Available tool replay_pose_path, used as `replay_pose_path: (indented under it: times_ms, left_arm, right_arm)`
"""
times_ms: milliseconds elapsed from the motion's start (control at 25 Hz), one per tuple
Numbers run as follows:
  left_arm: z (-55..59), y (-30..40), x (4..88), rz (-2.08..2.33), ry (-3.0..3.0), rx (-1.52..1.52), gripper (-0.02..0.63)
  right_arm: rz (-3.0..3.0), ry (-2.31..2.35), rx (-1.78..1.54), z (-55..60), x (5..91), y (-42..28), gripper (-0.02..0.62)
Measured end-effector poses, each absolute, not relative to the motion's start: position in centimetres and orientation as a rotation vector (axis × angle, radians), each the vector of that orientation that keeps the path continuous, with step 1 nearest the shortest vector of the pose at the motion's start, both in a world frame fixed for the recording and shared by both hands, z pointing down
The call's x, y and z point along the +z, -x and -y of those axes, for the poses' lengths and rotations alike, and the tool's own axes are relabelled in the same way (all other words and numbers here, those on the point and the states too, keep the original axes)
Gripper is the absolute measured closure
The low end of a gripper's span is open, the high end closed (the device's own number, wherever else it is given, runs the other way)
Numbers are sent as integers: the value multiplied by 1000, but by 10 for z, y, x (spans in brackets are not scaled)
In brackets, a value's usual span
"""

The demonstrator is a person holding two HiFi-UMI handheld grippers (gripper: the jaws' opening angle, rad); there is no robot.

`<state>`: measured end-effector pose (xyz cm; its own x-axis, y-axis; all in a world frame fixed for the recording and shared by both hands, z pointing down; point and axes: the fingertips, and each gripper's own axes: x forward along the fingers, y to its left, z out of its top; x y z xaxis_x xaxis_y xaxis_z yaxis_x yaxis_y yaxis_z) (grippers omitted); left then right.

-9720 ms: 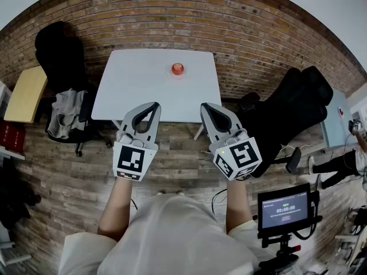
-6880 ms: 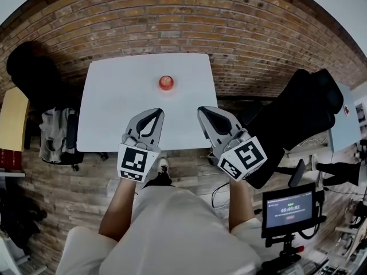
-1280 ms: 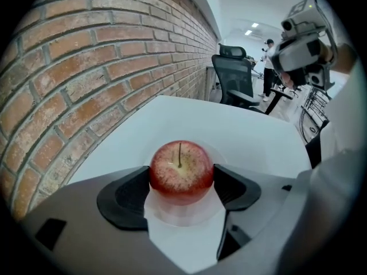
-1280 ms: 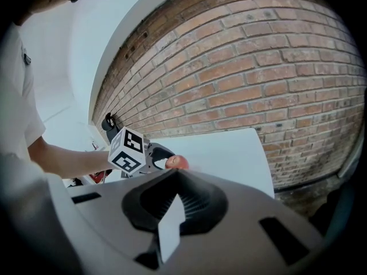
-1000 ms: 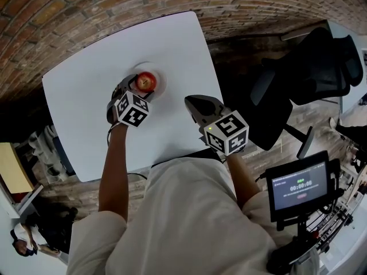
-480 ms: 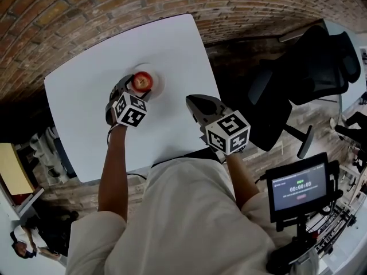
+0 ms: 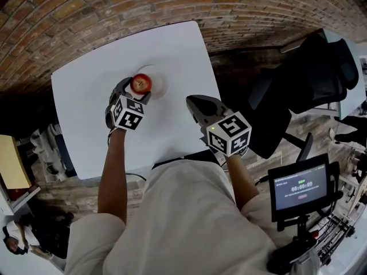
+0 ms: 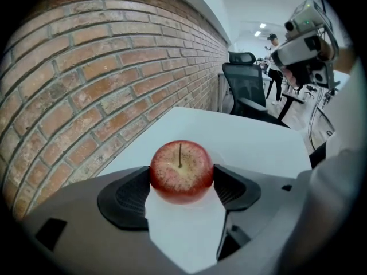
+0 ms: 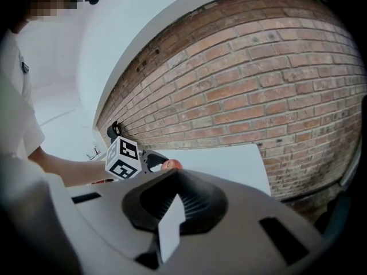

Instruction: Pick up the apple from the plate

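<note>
Left tongs [image 8: 182,187] now clenched on apple [image 8: 181,168], which has drifted off plate [image 7: 161,85] centre: lift likely begun. Right tongs [image 9: 172,202] pressed together, empty.

The left claw [image 7: 136,90] covers the plate's [image 7: 158,79] near-left rim in the head view, and the person's body [image 7: 183,222] hides the table's [image 7: 172,44] near edge. In the right gripper view the apple [image 9: 171,165] shows small, partly behind that claw.
</note>
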<state>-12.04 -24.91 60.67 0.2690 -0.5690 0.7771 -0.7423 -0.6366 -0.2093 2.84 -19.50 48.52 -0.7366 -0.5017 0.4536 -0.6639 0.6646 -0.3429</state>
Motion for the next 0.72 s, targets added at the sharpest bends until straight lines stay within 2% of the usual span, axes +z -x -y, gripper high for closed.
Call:
replay_pose_path:
  times_ms: [720]
  left_arm:
    - [222,130,510,1465,-2430,1071,256]
  right_arm:
    - [2596,-1005,584,198,428,-29,594]
